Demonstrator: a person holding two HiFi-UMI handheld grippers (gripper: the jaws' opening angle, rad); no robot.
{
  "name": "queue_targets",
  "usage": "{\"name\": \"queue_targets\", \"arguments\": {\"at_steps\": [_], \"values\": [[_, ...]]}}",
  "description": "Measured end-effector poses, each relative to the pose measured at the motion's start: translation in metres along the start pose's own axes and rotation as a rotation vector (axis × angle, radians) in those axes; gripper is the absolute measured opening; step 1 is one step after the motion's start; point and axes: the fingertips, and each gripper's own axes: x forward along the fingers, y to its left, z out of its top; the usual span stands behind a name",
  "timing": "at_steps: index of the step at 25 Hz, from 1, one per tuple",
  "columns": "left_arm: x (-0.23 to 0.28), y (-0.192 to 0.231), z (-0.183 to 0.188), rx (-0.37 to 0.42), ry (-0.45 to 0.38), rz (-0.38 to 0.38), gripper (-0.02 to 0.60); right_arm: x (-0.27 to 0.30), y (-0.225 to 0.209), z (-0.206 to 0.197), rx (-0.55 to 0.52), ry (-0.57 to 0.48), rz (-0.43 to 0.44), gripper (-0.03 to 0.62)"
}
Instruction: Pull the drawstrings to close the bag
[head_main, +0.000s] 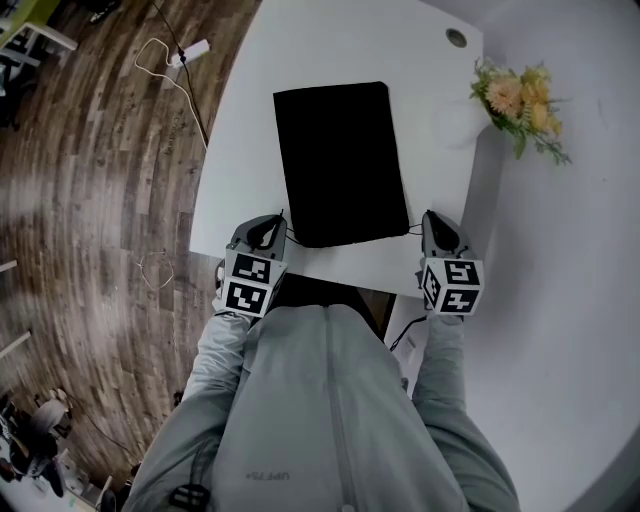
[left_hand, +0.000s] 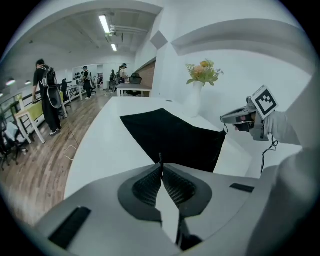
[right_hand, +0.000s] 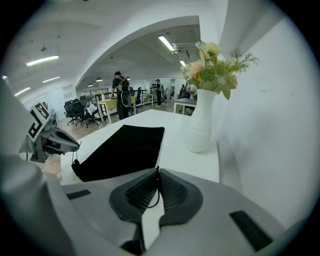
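A flat black drawstring bag (head_main: 340, 160) lies on the white table (head_main: 240, 130), its mouth toward the near edge. My left gripper (head_main: 270, 230) sits at the bag's near left corner, my right gripper (head_main: 437, 226) at its near right corner. In the left gripper view the jaws (left_hand: 161, 170) are shut on a thin black drawstring (left_hand: 160, 159) that sticks up between the pads; the bag (left_hand: 175, 135) lies just beyond. In the right gripper view the jaws (right_hand: 158, 181) are shut on the other drawstring (right_hand: 158, 195), which loops down between the pads, with the bag (right_hand: 125, 147) to the left.
A white vase (head_main: 455, 125) with flowers (head_main: 520, 100) stands at the table's far right, close to the wall. A round cable hole (head_main: 457, 38) is at the far corner. A cord and power strip (head_main: 170, 58) lie on the wooden floor at left. People stand far off.
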Motion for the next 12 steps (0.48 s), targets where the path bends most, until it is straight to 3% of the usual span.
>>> {"name": "queue_targets", "arguments": {"at_steps": [12], "values": [[-0.059,0.021,0.083,0.064,-0.202,0.060,0.037,-0.062,-0.001,0.088,-0.089,-0.250,-0.091,0.029]]}}
